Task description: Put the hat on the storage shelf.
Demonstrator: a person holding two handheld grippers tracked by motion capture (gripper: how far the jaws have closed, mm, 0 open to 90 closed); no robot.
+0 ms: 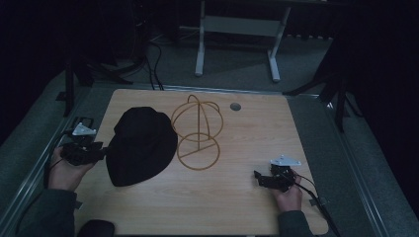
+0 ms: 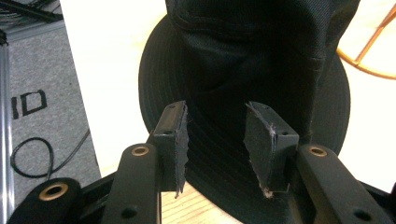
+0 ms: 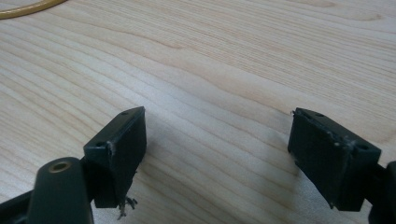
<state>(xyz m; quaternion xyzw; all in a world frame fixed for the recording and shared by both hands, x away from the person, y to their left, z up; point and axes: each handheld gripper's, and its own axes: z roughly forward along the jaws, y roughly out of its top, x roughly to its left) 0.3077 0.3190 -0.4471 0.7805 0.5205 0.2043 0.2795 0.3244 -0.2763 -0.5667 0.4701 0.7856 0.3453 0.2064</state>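
Black hat (image 1: pixel 141 145) lying flat on the tabletop (image 1: pixel 237 207) toward its left edge, your left gripper (image 2: pixel 215 140) at the brim with pads parted and gripping nothing, gold wire stand (image 1: pixel 196 131) just beside the hat, your right gripper (image 3: pixel 217 158) wide open over bare wood near the right edge.

Wooden table (image 1: pixel 237 207): carries a black hat (image 1: pixel 141 145) at left, and a gold wire stand (image 1: pixel 197 131) just beside it at centre. A grommet (image 1: pixel 235 106) sits near the far edge.
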